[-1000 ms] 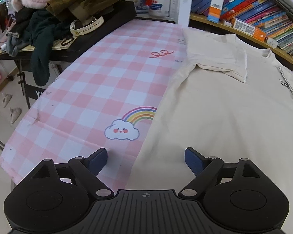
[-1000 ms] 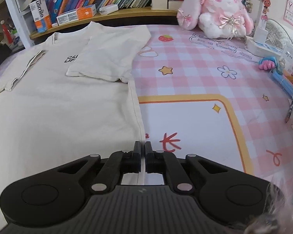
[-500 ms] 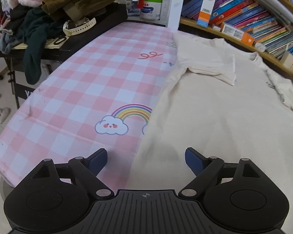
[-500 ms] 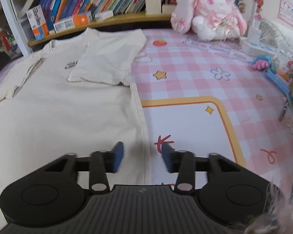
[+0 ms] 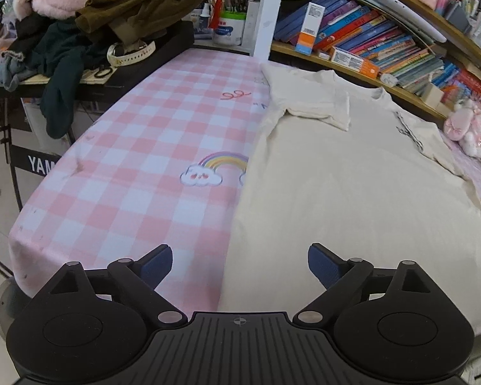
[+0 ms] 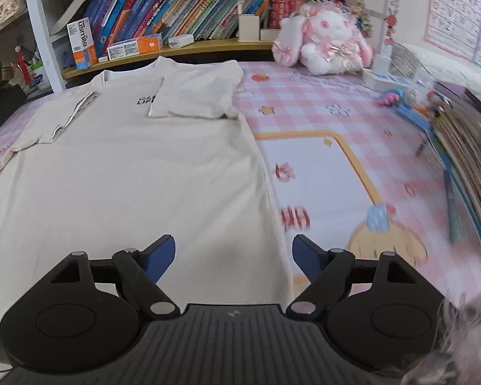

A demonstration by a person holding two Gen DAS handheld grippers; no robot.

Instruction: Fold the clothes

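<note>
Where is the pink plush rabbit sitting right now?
In the right wrist view the plush rabbit sits at the far end of the pink checked tablecloth, against the bookshelf, to the right of the cream T-shirt.

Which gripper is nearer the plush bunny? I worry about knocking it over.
Right. The right gripper sits at the t-shirt's right hem, the plush bunny ahead-right; the left gripper is at the opposite edge.

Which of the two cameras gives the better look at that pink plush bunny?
The right wrist view: the plush bunny sits whole and facing the camera at the far end of the pink checked cloth. The left wrist view catches it only small and distorted at its right edge.
</note>
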